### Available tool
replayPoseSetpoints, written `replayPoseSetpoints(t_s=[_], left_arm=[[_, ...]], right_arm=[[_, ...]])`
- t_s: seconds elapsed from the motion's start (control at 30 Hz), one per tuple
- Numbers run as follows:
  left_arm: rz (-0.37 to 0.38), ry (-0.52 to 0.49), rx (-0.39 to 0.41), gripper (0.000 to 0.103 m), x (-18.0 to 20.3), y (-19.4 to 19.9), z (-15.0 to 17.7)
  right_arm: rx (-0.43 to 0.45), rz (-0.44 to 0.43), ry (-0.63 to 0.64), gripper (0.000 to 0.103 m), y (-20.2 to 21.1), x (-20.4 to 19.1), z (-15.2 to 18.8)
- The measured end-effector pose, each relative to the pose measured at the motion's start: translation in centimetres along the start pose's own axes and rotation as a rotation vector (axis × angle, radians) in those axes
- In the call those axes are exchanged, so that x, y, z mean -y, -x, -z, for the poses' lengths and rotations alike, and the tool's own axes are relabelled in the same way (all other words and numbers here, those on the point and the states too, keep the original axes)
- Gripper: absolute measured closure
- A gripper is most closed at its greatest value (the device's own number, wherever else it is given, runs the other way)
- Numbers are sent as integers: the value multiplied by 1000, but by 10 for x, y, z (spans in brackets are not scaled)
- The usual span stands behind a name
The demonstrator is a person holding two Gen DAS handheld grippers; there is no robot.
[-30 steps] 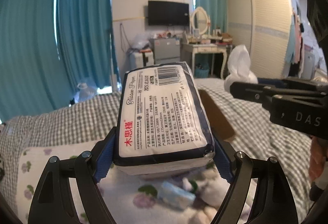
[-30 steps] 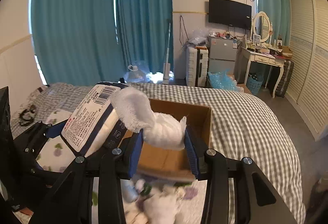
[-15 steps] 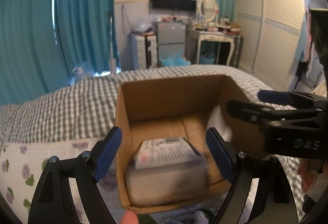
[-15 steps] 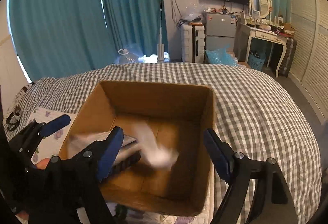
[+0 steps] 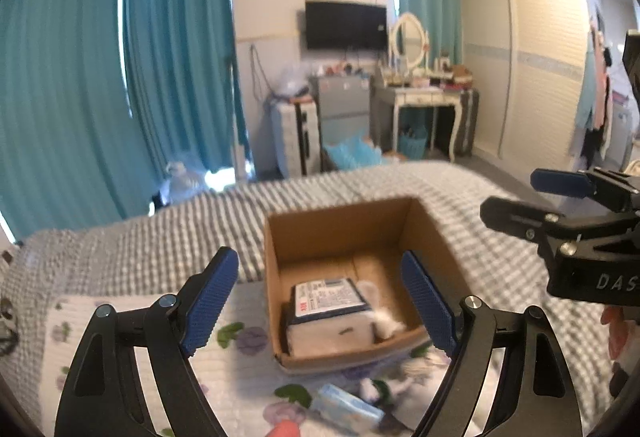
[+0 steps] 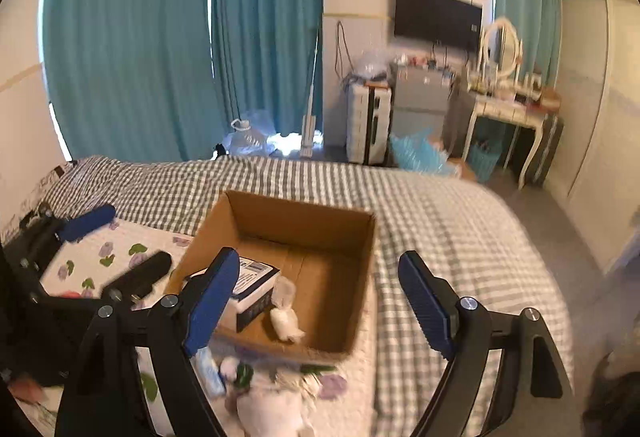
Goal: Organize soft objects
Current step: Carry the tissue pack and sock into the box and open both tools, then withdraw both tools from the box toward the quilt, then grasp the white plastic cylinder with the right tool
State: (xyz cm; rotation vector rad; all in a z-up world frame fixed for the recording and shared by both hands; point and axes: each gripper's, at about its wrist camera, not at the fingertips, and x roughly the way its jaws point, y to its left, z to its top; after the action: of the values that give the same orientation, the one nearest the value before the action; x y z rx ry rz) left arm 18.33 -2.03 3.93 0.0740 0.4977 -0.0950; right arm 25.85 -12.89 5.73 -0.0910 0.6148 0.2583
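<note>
- Tissue pack (image 5: 329, 301) lies flat inside the cardboard box (image 5: 344, 233) on the bed (image 6: 460, 221), and a small white cloth (image 6: 285, 317) rests just beside it.
- So two soft things look put away.
- More are left out on the flowery blanket (image 5: 132, 321) in front of the box: a little blue packet (image 5: 347, 405) and a white fluffy thing (image 6: 272, 413).
- Left gripper (image 5: 320, 301) is wide open and holds nothing.
- Right gripper (image 6: 318, 301) is wide open too, with nothing in it.
- A second ago the left one squeezed the tissue pack and the right one squeezed the cloth. Now both are let go and pulled back from the box.
</note>
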Motion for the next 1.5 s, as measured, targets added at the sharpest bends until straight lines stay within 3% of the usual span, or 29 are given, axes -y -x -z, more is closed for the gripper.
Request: replayPoseSetpoints(t_s=[0.23,0.3,0.53,0.73,0.8,1.13,1.27,1.3,1.4,1.5], left_arm=[[-22,54,132,18,4,108,-8],[-28,62,158,11,4,130,-3],[-37,71,172,11,15,172,30],[-57,123,107,11,16,153,62],[-98,122,74,11,19,140,74],[-110,104,-145,11,39,44,145],[-143,70,-238,11,45,15,171],[-140,69,-257,11,45,10,176],[-96,94,-311,11,43,-4,191],[-81,78,-351,11,49,-13,198]], right_arm=[[51,-26,17,17,105,-7,6],[64,-31,11,11,124,-8,13],[51,-8,47,10,161,-10,59],[-53,4,87,10,131,-6,95],[-88,-5,94,10,115,-3,107],[-258,-37,26,11,7,19,180],[-324,-62,33,21,-30,19,203],[-337,-71,30,22,-37,19,207],[-388,-102,45,38,-55,14,218],[-422,-125,68,42,-71,6,228]])
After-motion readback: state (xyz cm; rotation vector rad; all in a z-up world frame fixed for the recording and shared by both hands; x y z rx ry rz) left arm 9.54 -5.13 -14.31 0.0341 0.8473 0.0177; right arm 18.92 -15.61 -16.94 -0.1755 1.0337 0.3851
